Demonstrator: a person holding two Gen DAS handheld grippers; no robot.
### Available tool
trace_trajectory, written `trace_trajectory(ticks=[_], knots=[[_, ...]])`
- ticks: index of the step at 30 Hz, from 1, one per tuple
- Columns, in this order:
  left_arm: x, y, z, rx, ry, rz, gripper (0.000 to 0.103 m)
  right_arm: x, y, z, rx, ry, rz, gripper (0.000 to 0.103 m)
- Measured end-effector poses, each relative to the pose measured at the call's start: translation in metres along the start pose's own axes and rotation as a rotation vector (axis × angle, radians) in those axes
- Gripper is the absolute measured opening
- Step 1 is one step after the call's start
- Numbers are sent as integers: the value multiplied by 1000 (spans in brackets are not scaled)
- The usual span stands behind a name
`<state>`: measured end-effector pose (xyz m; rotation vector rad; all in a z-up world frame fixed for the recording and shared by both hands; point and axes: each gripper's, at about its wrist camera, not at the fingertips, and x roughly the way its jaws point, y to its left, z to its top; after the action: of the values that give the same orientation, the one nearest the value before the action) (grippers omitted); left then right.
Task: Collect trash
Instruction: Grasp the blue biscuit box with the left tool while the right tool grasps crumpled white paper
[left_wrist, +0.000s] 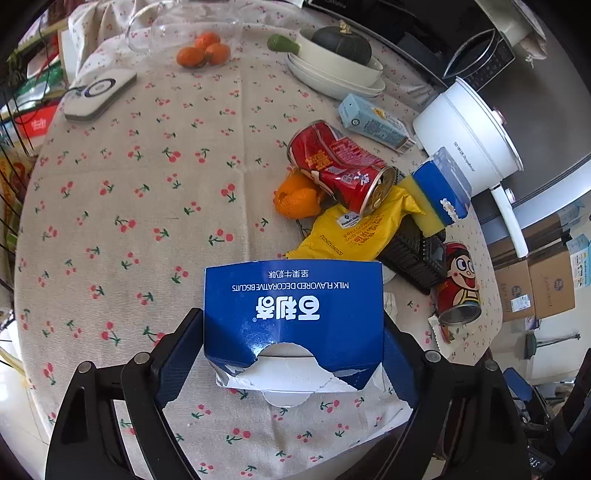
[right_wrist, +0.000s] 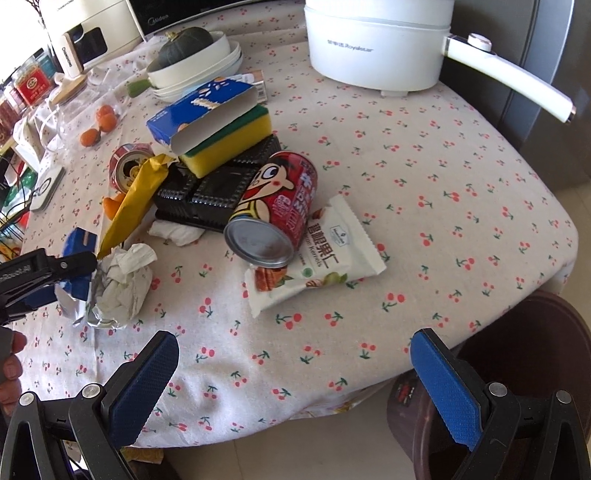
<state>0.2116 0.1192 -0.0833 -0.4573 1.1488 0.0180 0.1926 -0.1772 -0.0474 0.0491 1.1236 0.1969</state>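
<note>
A blue biscuit box (left_wrist: 291, 306) with a torn open end lies on the cherry-print tablecloth (left_wrist: 147, 206). My left gripper (left_wrist: 293, 317) straddles it, and its pads meet the box's two sides. From the right wrist view, crumpled paper (right_wrist: 125, 284) and foil stick out of that box beside the left gripper (right_wrist: 70, 264). Behind it sits a heap: a crushed red can (left_wrist: 340, 166), a yellow wrapper (left_wrist: 354, 232), a black tray (right_wrist: 207, 195), a sponge (right_wrist: 229, 144), a cartoon can (right_wrist: 273, 206) and a white snack bag (right_wrist: 325, 258). My right gripper (right_wrist: 295, 369) hangs open over the table's front edge, holding nothing.
A white electric pot (right_wrist: 376, 44) stands at the back right, its handle jutting out. Stacked bowls with a dark squash (right_wrist: 195, 62), tangerines (left_wrist: 203, 51) and a white device (left_wrist: 99, 92) sit further back. A dark brown bin (right_wrist: 517, 369) stands below the front right edge.
</note>
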Motion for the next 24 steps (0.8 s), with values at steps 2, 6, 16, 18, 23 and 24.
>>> trace_trajectory(ticks=[2,6,16,18,23,24], knots=[[-13,-2,-3,36,-21,34,90,5,7,1,-7,9,4,103],[-28,8,-8,84,-44,91,90,18,25,3,-28,29,11,103],[-49,66,-25,95,-49,183,90,59,85,8,-89,70,37,103],[-50,72,-26,91,-48,189,90,67,97,8,-92,74,45,103],[-53,81,-30,90,-41,195,90,84,125,9,-123,71,49,103],[-53,82,-30,91,-40,193,90,86,128,9,-130,69,47,103]])
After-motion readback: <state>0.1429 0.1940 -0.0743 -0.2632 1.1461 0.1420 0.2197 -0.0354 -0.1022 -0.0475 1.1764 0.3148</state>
